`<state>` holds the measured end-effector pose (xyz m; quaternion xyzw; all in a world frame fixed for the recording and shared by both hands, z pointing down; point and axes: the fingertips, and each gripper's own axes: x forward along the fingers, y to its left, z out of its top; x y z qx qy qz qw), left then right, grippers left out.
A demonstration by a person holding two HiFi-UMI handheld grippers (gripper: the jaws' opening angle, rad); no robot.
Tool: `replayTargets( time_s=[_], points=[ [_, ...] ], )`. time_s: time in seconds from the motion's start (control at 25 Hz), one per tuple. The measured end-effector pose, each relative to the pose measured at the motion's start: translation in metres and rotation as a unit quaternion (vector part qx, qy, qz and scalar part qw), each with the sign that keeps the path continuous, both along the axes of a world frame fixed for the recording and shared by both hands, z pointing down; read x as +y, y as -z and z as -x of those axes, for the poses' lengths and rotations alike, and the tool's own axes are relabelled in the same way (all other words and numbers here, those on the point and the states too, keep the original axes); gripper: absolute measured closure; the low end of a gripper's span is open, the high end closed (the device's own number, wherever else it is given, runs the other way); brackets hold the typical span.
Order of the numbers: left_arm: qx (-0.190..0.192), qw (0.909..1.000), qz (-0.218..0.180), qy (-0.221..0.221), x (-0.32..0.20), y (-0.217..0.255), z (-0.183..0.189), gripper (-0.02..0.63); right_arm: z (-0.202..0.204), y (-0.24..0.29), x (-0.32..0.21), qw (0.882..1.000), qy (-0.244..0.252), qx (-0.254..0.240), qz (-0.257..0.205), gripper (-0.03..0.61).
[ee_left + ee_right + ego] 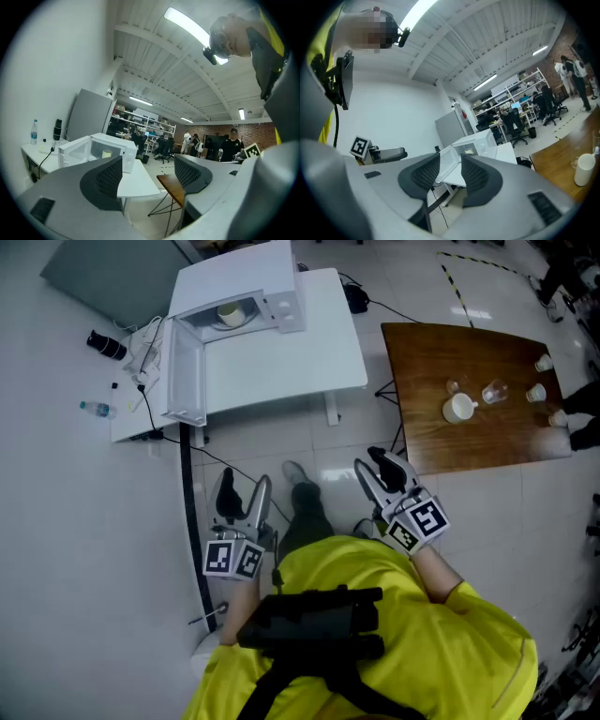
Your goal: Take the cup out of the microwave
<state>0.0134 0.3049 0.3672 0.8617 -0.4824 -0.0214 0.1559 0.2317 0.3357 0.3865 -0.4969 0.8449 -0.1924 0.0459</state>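
The white microwave (246, 298) stands on a white table (281, 357) at the top of the head view, its door (183, 371) swung wide open to the left. A pale cup (230, 313) sits inside the cavity. Both grippers hang close to the person's body, far from the microwave. My left gripper (242, 487) is open with nothing between its jaws. My right gripper (372, 463) is also open and empty, its jaws standing at a narrower gap. The left gripper view shows the microwave (101, 150) and the cup (107, 153) beyond the left gripper (147, 176). The right gripper (451, 174) looks toward the microwave (480, 143).
A brown wooden table (469, 381) at the right carries a white mug (458, 408) and several small glasses and cups. A water bottle (96, 409) and a black object (107, 345) lie left of the microwave. A black cable (192, 521) runs across the tiled floor. People stand in the far background.
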Motion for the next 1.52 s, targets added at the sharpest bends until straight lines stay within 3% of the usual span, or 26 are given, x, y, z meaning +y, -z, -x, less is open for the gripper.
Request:
replayTargets(
  time_s=[0.24, 0.36, 0.48, 0.6, 0.72, 0.92, 1.28, 1.52],
  points=[
    [-0.037, 0.9991, -0.020, 0.000, -0.121, -0.007, 0.049, 0.267, 0.058, -0.010, -0.134, 1.000, 0.006, -0.009, 0.024, 0.433],
    [-0.031, 0.9992, -0.022, 0.015, -0.163, -0.004, 0.082, 0.269, 0.088, 0.005, -0.192, 1.000, 0.009, 0.010, -0.002, 0.433],
    [-0.044, 0.9989, -0.013, 0.014, -0.200, -0.015, 0.106, 0.279, 0.110, 0.012, -0.247, 0.999, 0.007, 0.040, -0.022, 0.433],
    [-0.053, 0.9986, 0.006, 0.000, -0.231, -0.033, 0.112, 0.279, 0.123, 0.009, -0.285, 0.999, 0.008, 0.040, -0.007, 0.433],
    [-0.050, 0.9982, 0.029, -0.013, -0.259, -0.054, 0.102, 0.278, 0.124, -0.001, -0.305, 0.999, 0.013, 0.050, 0.010, 0.433],
    [-0.062, 0.9946, 0.071, -0.043, -0.327, -0.102, 0.064, 0.160, 0.109, -0.026, -0.340, 0.997, 0.011, 0.047, 0.055, 0.433],
    [-0.112, 0.9896, 0.090, 0.008, -0.530, -0.238, 0.032, 0.124, 0.093, -0.101, -0.398, 0.990, 0.063, 0.023, 0.125, 0.433],
    [-0.138, 0.9868, 0.079, 0.031, -0.619, -0.274, 0.013, 0.112, 0.071, -0.148, -0.418, 0.983, 0.081, 0.026, 0.160, 0.433]
  ],
)
